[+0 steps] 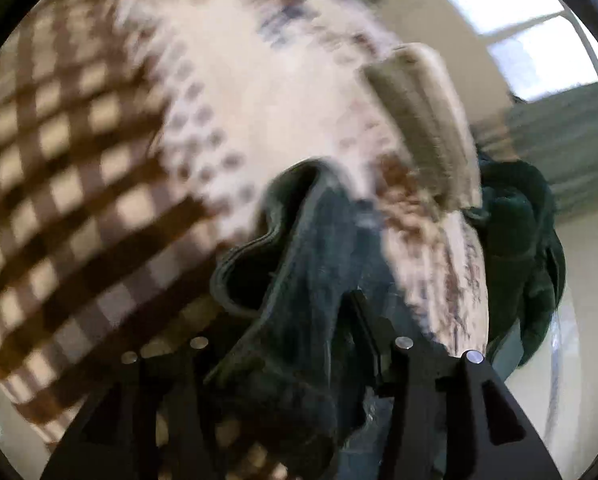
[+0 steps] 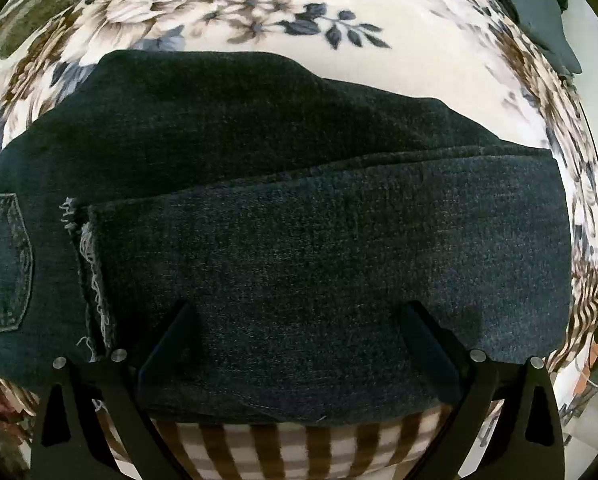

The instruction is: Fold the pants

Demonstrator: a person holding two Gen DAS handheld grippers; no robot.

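No readable brand or writing is seen on the dark jeans (image 2: 299, 216). They are laid folded across a floral-and-check cloth (image 2: 379, 40), a frayed hem (image 2: 87, 264) lying beside a stitched back pocket (image 2: 7, 260). The right hand-held gripper (image 2: 299, 340) is spread wide above the denim. In the blurred left view, the left hand-held gripper (image 1: 299, 316) appears closed on a bunched denim fold (image 1: 299, 240).

Pants (image 2: 299, 240) folded on bedspread (image 2: 379, 20), towel (image 1: 419, 120) behind.
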